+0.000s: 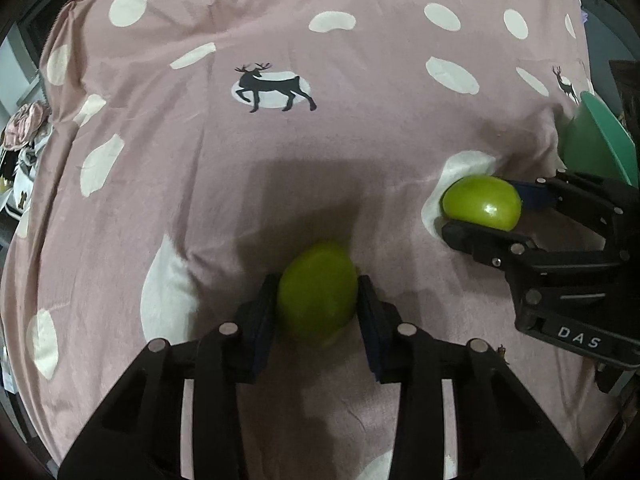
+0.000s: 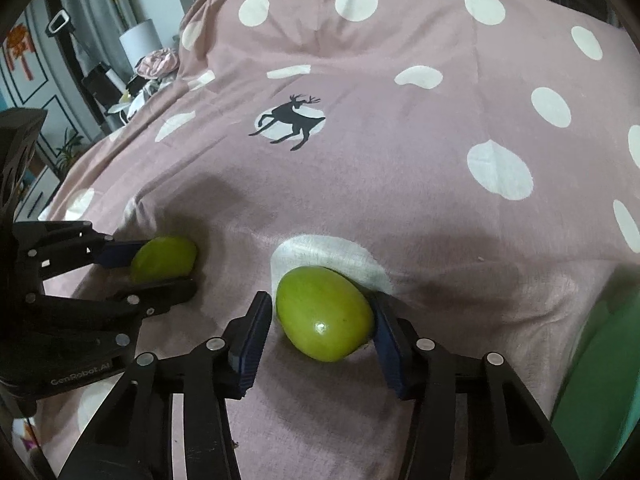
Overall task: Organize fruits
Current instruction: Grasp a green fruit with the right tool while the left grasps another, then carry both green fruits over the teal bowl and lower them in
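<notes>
Green fruit in both our claws: left gripper (image 1: 318, 300) is squeezed onto one green fruit (image 1: 317, 290) at lower centre, while our right gripper (image 2: 320, 320) straddles the other fruit (image 2: 325, 313), one pad touching, the other slightly off. Both sit on the pink spotted sheet (image 1: 360, 80), green bowl (image 1: 596, 140) at right edge.

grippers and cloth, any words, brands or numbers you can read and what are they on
"D A S": white letters on the body of the right gripper, as the left wrist view shows it, at.
"GenRobot.AI": pale lettering on the body of the left gripper, as the right wrist view shows it, at.
The pink cloth bears only dots and deer figures, no text.
The wall pictures at the far left of the right wrist view are too small to read.
</notes>
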